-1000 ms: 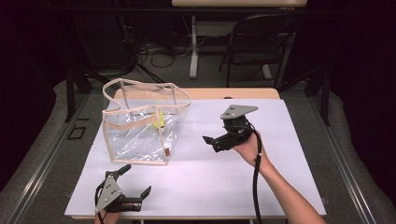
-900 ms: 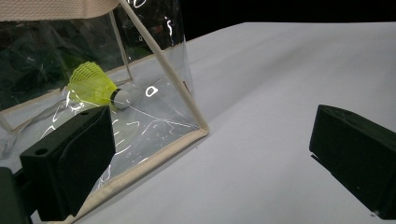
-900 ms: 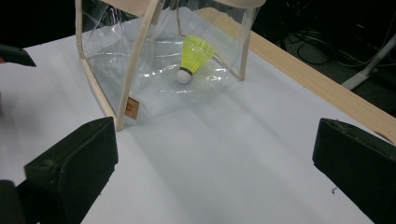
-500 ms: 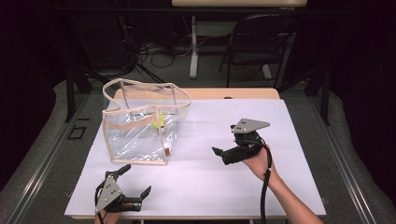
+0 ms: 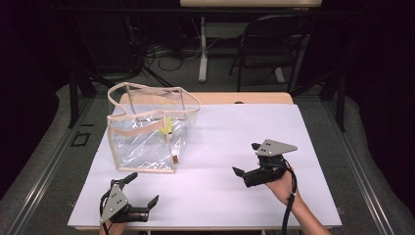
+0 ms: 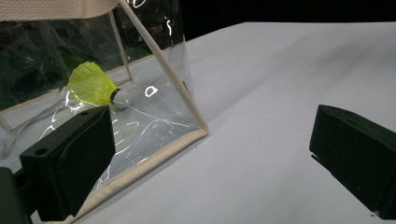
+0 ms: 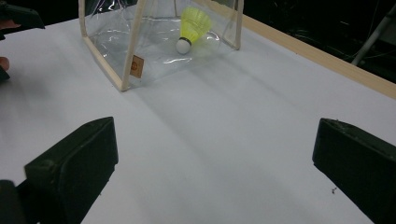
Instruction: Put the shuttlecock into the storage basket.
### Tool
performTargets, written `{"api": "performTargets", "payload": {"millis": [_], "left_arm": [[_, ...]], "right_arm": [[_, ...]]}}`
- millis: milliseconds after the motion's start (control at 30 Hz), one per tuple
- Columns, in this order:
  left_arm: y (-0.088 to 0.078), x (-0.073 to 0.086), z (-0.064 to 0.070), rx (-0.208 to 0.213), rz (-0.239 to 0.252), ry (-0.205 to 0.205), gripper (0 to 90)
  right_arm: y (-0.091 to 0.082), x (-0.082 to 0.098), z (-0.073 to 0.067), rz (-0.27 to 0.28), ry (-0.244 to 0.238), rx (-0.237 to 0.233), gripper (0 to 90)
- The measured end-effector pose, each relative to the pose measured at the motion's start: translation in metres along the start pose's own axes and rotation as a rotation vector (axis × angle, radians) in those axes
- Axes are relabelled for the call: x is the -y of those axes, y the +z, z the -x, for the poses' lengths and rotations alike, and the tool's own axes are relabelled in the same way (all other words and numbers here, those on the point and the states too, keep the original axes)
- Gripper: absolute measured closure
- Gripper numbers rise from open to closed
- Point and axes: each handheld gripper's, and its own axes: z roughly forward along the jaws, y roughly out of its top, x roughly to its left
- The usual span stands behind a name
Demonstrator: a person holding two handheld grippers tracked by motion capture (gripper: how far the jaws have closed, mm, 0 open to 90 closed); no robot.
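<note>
The yellow shuttlecock lies inside the clear bag. It rests on the bag's floor with its white tip down and its yellow skirt up. I think it is there because the job is to put it in the bag, and that part looks done.

The bag stands on the left half of the desk, closer to the far edge than the near one. Its top is open and its cream handle loops over the opening. The stiff cream trim seems to keep the soft walls standing, so the toy stays in.

The left gripper sits low by the near left corner of the desk, just in front of the bag's near side. Its jaws are spread wide and hold nothing. It looks like it is resting there, out of the way.

The right gripper is in the person's hand over the right half of the desk, well apart from the bag. Its jaws are spread wide too, with only bare desk between them. It points toward the bag, so I think it has let go and has no more to carry
</note>
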Motion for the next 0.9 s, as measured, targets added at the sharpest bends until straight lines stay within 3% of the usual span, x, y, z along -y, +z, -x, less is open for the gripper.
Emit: {"api": "performTargets", "payload": {"millis": [633, 900], "left_arm": [[0.001, 0.000, 0.000, 0.003, -0.001, 0.002, 0.2], [0.001, 0.000, 0.001, 0.003, -0.001, 0.003, 0.2]], "right_arm": [[-0.025, 0.053, -0.005, 0.029, -0.001, 0.021, 0.0], [-0.031, 0.071, -0.009, 0.071, -0.043, 0.034, 0.0]]}}
